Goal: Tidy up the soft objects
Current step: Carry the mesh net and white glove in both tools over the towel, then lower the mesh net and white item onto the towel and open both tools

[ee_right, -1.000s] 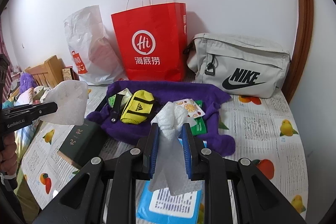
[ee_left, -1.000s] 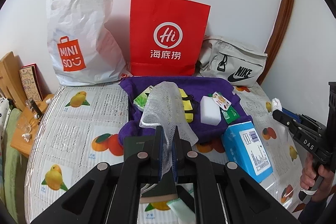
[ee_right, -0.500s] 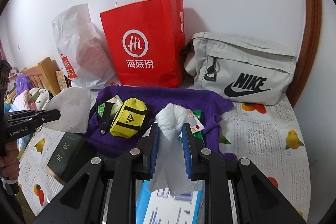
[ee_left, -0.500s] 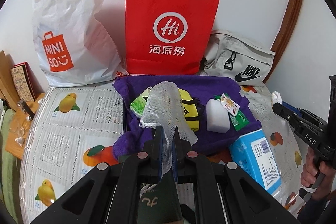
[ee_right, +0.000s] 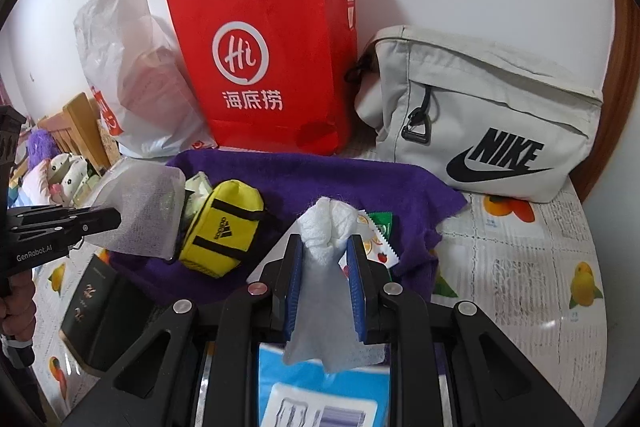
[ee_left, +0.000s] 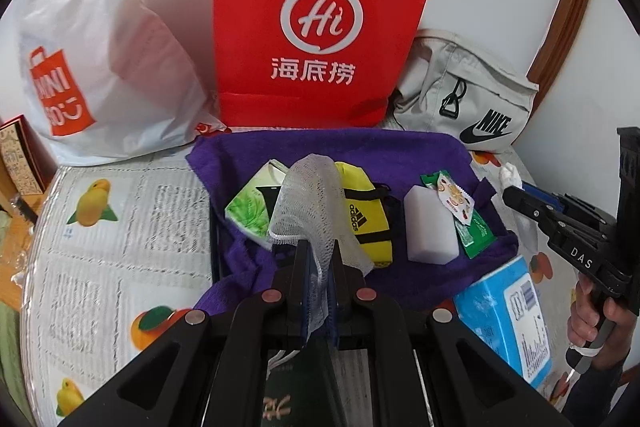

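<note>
Left wrist view: the left gripper (ee_left: 319, 251) is clenched on a white mesh cloth (ee_left: 308, 203), which rises above the fingertips and droops forward over the purple towel (ee_left: 400, 155) spread on the bench (ee_left: 120, 227). On the towel, just behind the cloth, lie a green tissue pack (ee_left: 250, 211), a yellow adidas pouch (ee_left: 366, 219), a white sponge block (ee_left: 430, 227) and a green snack sachet (ee_left: 476, 231). A blue tissue pack (ee_left: 504, 315) lies at the towel's near right corner. Behind the towel stand a red paper bag (ee_left: 316, 27), a white Miniso bag (ee_left: 100, 47) and a grey Nike bag (ee_left: 472, 95). Right of the towel, the right gripper (ee_left: 516, 191) holds a white wad. Right wrist view: the right gripper (ee_right: 323, 251) is clamped on a white crumpled tissue (ee_right: 326, 227), held over the towel's (ee_right: 360, 183) near edge, its tail hanging above the blue tissue pack (ee_right: 320, 387). Left of the yellow pouch (ee_right: 220, 227), the left gripper (ee_right: 116, 219) grips the mesh cloth (ee_right: 140, 211). A dark green book (ee_right: 96, 303) lies at the towel's near left corner.
</note>
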### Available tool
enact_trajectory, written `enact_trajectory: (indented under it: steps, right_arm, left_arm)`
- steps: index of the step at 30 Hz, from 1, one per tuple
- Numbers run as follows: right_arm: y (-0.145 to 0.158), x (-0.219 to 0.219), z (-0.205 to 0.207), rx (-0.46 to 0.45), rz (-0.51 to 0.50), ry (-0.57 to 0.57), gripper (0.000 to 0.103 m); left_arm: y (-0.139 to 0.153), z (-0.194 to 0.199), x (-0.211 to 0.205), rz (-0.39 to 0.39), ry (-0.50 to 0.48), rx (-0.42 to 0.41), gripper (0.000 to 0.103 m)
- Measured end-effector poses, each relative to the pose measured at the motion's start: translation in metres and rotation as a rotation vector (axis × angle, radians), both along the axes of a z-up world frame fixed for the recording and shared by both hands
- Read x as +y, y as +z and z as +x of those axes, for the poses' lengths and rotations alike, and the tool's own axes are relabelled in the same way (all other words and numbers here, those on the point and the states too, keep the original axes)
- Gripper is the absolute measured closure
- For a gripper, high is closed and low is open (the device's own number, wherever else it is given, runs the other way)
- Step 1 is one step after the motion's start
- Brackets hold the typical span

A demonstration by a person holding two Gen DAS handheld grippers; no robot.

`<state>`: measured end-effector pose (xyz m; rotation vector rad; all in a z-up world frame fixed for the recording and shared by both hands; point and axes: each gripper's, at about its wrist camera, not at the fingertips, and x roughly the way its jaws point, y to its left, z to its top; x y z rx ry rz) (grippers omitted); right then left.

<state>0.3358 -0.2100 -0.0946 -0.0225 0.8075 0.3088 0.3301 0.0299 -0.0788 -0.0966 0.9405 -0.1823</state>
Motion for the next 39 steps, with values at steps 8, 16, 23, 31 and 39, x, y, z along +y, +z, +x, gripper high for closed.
enact_trajectory:
  steps: [8, 16, 23, 31, 39]
  right_arm:
    - [-0.012, 0.003, 0.028, 0.032, -0.035, 0.017, 0.081]
    - [-0.025, 0.007, 0.051, 0.067, -0.049, 0.036, 0.081]
    - [-0.037, 0.015, 0.063, 0.105, -0.043, 0.060, 0.080]
    - [-0.040, 0.016, 0.062, 0.120, -0.033, 0.054, 0.055]
    - [-0.014, 0.004, 0.035, 0.070, -0.002, 0.004, 0.045]
  left_arm:
    - [-0.016, 0.024, -0.010, -0.015, -0.028, 0.030, 0.095]
    - [-0.030, 0.040, -0.012, -0.008, -0.039, 0.051, 0.095]
    - [-0.037, 0.046, -0.011, -0.006, -0.037, 0.069, 0.094]
    - [-0.034, 0.045, -0.008, 0.000, -0.030, 0.068, 0.080]
    - [-0.015, 0.027, 0.003, 0.041, 0.028, 0.061, 0.065]
